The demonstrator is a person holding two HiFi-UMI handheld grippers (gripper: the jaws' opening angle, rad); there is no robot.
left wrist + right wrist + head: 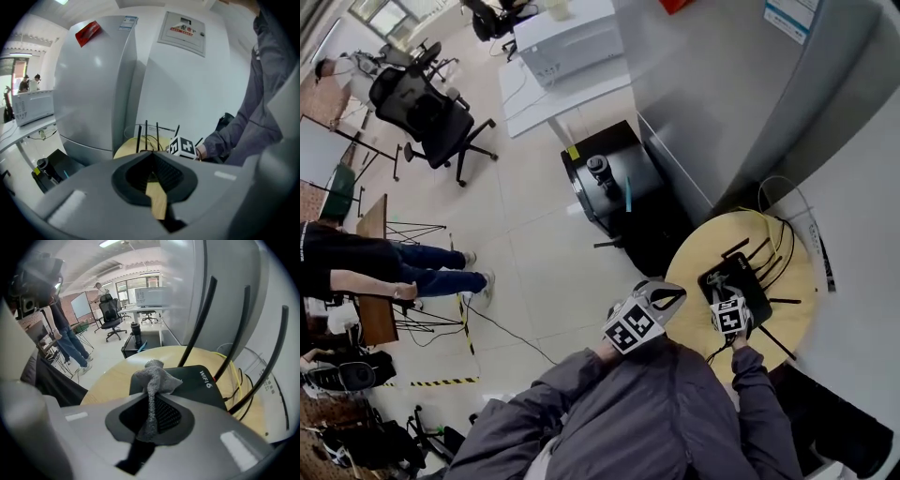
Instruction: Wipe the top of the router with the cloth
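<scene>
Router (199, 380) lies flat on the round table (115, 369), aerials up; the right gripper (151, 404) pinches the grey cloth (153, 378), bunched at the router's near edge; the left gripper (153, 174), jaws together and empty, hangs left of the router; wiping seems barely begun, most of the top still to do.

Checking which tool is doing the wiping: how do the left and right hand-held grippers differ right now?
The right hand-held gripper is shut on the grey cloth; the left hand-held gripper is shut on nothing. The right is over the black router; the left sits back at the round table's edge. Both carry marker cubes.
</scene>
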